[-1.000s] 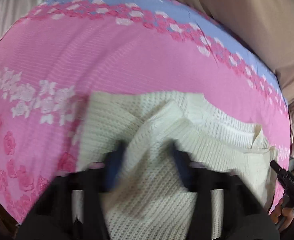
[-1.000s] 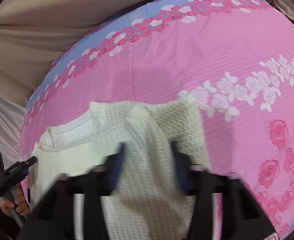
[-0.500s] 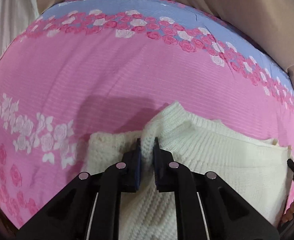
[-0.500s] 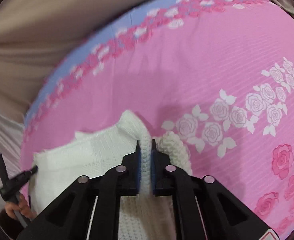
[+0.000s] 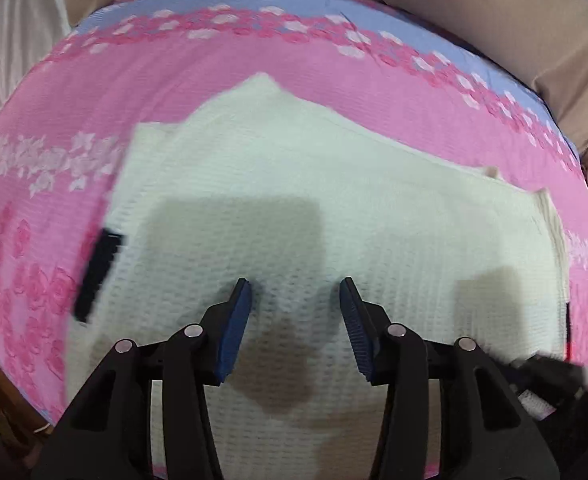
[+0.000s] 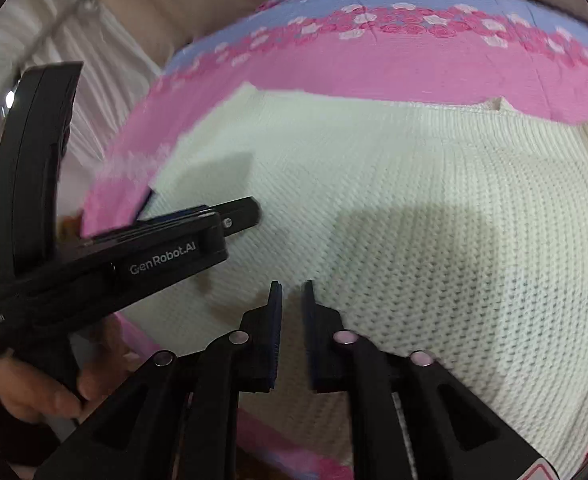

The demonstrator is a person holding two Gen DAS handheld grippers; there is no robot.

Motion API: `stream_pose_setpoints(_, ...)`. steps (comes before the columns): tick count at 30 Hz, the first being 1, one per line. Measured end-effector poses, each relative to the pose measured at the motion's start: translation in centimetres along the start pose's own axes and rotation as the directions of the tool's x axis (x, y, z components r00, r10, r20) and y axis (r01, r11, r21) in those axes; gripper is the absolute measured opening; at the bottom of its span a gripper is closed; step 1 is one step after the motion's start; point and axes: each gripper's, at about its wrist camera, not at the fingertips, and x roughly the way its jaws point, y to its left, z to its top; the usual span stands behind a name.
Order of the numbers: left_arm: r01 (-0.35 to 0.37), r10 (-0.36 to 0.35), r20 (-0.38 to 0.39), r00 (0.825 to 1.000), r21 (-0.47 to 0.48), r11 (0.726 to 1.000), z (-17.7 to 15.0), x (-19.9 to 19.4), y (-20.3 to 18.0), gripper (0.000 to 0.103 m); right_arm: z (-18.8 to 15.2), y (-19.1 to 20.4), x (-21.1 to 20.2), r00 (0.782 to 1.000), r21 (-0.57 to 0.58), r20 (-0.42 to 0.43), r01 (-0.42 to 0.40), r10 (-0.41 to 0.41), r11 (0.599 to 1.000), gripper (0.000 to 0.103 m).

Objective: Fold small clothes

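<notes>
Where half a second ago bunched between clenched fingers, cream waffle-knit sweater now spread flat across pink rose-printed bedsheet with blue border; beige fabric beyond; left gripper released, blue pads wide apart above knit; right gripper slightly parted, gripping nothing, just over sweater's near edge.

The cream waffle-knit sweater runs off the bottom edge (motion-blurred); a smeared dark bar at its left stays unidentifiable.
</notes>
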Motion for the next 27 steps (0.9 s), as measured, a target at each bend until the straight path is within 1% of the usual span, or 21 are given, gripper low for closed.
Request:
stream_pose_setpoints(2,-0.039,0.040,0.002,0.999,-0.068,0.997,0.1,-0.4,3.4,0.042,-0.7,-6.7,-1.9,0.998,0.214,0.053,0.013,-0.025,0.977,0.001)
stream_pose_setpoints(3,-0.034,0.034,-0.003,0.999,-0.095,0.995,-0.1,-0.4,5.0,0.038,-1.3,-9.8,-3.1,0.996,0.305,0.078,0.016,-0.041,0.952,0.000)
stream_pose_setpoints(4,0.012,-0.013,-0.003,1.000,-0.133,0.991,-0.4,-0.3,6.8,0.032,-2.5,-13.1,-4.6,0.992,0.392,0.111,0.018,-0.067,0.920,0.000)
stream_pose_setpoints(5,0.047,-0.047,0.007,0.999,-0.149,0.988,-0.7,-0.3,7.7,0.028,-3.8,-15.5,-6.1,0.986,0.448,0.141,0.019,-0.091,0.894,0.000)
stream_pose_setpoints(6,0.044,-0.043,0.012,0.999,-0.135,0.990,-0.9,-0.4,7.8,0.027,-4.6,-17.1,-7.0,0.983,0.481,0.148,0.024,-0.108,0.876,0.000)
stream_pose_setpoints(7,0.034,-0.032,0.016,0.999,-0.117,0.993,-1.0,-0.6,7.5,0.027,-5.3,-18.0,-7.8,0.979,0.500,0.131,0.068,-0.153,0.863,0.000)
stream_pose_setpoints(8,0.027,-0.025,0.017,1.000,-0.112,0.993,-1.6,-0.7,7.1,0.026,-5.9,-18.7,-8.3,0.981,0.505,0.147,0.034,-0.125,0.862,0.000)
stream_pose_setpoints(10,0.038,-0.036,0.017,0.999,-0.127,0.991,-1.4,-1.3,5.9,0.029,-5.6,-18.2,-8.6,0.982,0.498,0.133,0.048,-0.131,0.866,0.000)
stream_pose_setpoints(11,0.042,-0.039,0.026,0.999,-0.130,0.991,-0.9,-1.6,5.3,0.037,-4.8,-17.5,-8.8,0.979,0.478,0.135,0.068,-0.150,0.876,0.000)
stream_pose_setpoints(13,0.021,-0.012,0.082,0.997,-0.110,0.994,1.1,-2.4,4.2,0.049,-2.7,-16.0,-9.6,0.969,0.437,0.174,0.081,-0.173,0.896,0.021)
stream_pose_setpoints(14,0.004,0.005,0.098,0.995,-0.098,0.995,2.0,-2.4,3.8,0.052,-1.6,-15.4,-9.8,0.965,0.418,0.191,0.088,-0.182,0.904,0.027)
stream_pose_setpoints(16,-0.033,0.043,0.115,0.992,-0.082,0.996,4.8,-1.5,3.8,0.056,1.1,-14.7,-9.7,0.953,0.382,0.217,0.115,-0.210,0.917,0.047)
stream_pose_setpoints(18,-0.095,0.102,0.079,0.992,-0.087,0.992,6.8,1.0,4.4,0.055,3.7,-15.2,-8.2,0.954,0.360,0.192,0.149,-0.230,0.921,0.051)
stream_pose_setpoints(19,-0.111,0.115,0.042,0.993,-0.091,0.990,7.2,2.4,4.9,0.046,4.7,-15.9,-7.1,0.957,0.356,0.157,0.175,-0.243,0.918,0.051)
stream_pose_setpoints(20,-0.128,0.129,0.004,0.992,-0.092,0.987,7.4,3.7,5.3,0.040,5.4,-16.4,-5.6,0.961,0.353,0.113,0.200,-0.254,0.914,0.049)
stream_pose_setpoints(21,-0.148,0.149,0.007,0.989,-0.086,0.985,7.6,4.3,5.4,0.040,6.0,-16.6,-4.4,0.966,0.348,0.089,0.197,-0.242,0.917,0.020)
stream_pose_setpoints(22,-0.161,0.163,0.018,0.986,-0.069,0.984,7.7,4.3,5.2,0.040,6.1,-16.8,-4.0,0.969,0.345,0.075,0.195,-0.234,0.918,0.008)
stream_pose_setpoints(24,-0.169,0.170,0.017,0.985,-0.052,0.984,7.4,4.4,5.3,0.040,5.9,-17.2,-5.1,0.951,0.367,0.126,0.218,-0.281,0.904,0.007)
stream_pose_setpoints(25,-0.170,0.172,0.021,0.985,-0.053,0.984,7.2,4.5,5.4,0.040,5.4,-18.2,-5.3,0.943,0.398,0.126,0.238,-0.310,0.886,0.006)
stream_pose_setpoints(26,-0.171,0.173,0.026,0.985,-0.061,0.983,7.2,4.6,5.7,0.042,5.1,-19.5,-4.8,0.946,0.427,0.116,0.228,-0.303,0.875,0.005)
stream_pose_setpoints(27,-0.173,0.175,0.027,0.984,-0.068,0.983,7.3,4.8,5.8,0.043,4.6,-20.5,-4.7,0.955,0.454,0.140,0.173,-0.262,0.874,0.003)
